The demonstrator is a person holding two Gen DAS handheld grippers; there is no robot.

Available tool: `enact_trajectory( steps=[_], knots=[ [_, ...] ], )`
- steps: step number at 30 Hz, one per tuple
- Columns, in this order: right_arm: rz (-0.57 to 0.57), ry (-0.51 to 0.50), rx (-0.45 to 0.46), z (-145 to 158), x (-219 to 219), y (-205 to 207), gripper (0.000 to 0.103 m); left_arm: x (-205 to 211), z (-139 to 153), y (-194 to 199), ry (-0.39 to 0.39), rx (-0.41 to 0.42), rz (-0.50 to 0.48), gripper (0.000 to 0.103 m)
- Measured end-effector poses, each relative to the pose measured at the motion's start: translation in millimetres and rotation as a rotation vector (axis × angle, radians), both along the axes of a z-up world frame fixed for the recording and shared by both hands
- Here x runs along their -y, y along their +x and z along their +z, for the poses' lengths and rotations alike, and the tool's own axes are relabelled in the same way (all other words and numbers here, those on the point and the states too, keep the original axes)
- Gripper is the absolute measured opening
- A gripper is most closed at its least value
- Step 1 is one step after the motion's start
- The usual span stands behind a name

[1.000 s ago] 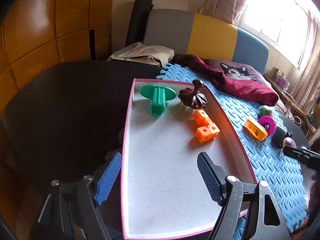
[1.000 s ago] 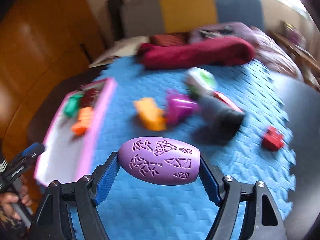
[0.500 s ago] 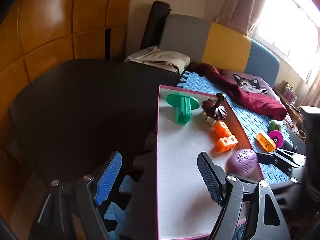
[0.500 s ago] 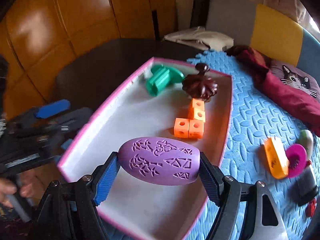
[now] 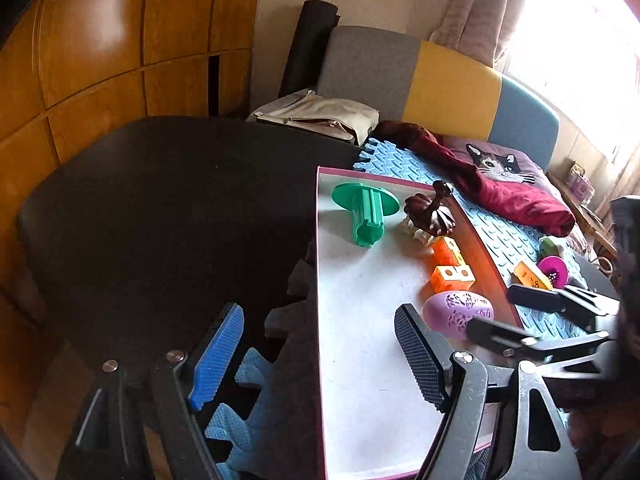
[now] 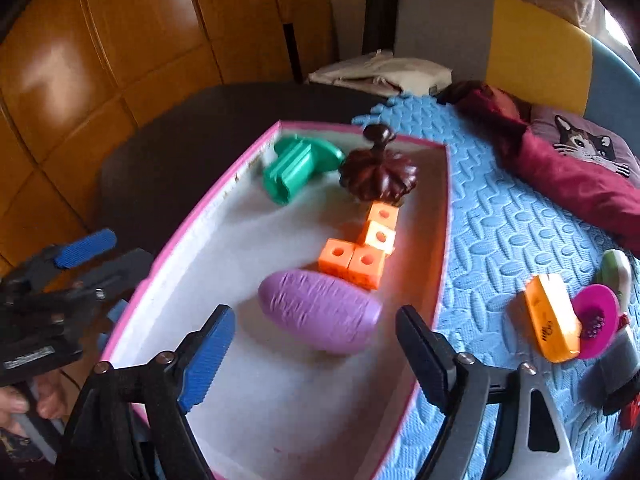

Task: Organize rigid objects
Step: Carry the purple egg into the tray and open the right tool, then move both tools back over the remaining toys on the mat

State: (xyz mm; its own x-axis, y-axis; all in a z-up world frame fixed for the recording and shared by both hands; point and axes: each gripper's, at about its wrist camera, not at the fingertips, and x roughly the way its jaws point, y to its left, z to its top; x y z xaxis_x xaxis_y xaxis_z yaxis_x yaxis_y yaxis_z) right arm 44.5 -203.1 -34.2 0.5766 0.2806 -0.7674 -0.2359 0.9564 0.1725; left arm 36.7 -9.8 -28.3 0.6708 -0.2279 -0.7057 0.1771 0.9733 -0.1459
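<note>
Blue foam mat (image 6: 500,216) covers the right of the right wrist view, with a pink-rimmed tray (image 6: 192,240) on its left edge. Right tongs (image 6: 314,354) at the frame's bottom are opening, pads clear of the purple egg (image 6: 320,316), which lies on the tray floor just below the orange blocks (image 6: 360,252). Left tongs (image 5: 320,360), bottom of their own view, stand spread and empty over the tray's left rim. A green spool (image 6: 296,168) and brown top (image 6: 378,172) sit at the tray's far end.

Daylight flared white through the window (image 5: 580,40), overexposing that corner. Fisheye edges curved and darkened; the purple egg-shaped toy (image 6: 318,316) was motion-blurred.
</note>
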Motion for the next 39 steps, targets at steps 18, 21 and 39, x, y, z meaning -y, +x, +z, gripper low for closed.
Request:
enact_trajectory(
  steps=[18,21,39],
  knots=[
    [-0.229,-0.014,0.089,30.3,93.2,-34.1,0.084,23.1,11.5,-13.2,0.043,0.040,-0.064,0.079],
    [-0.275,-0.027,0.097,30.5,112.4,-38.7,0.084,27.7,12.6,-14.4,0.050,0.045,-0.077,0.079],
    [-0.769,0.066,0.102,9.3,260.5,-77.5,0.084,91.1,34.7,-16.4,0.077,0.091,-0.228,0.079]
  ],
)
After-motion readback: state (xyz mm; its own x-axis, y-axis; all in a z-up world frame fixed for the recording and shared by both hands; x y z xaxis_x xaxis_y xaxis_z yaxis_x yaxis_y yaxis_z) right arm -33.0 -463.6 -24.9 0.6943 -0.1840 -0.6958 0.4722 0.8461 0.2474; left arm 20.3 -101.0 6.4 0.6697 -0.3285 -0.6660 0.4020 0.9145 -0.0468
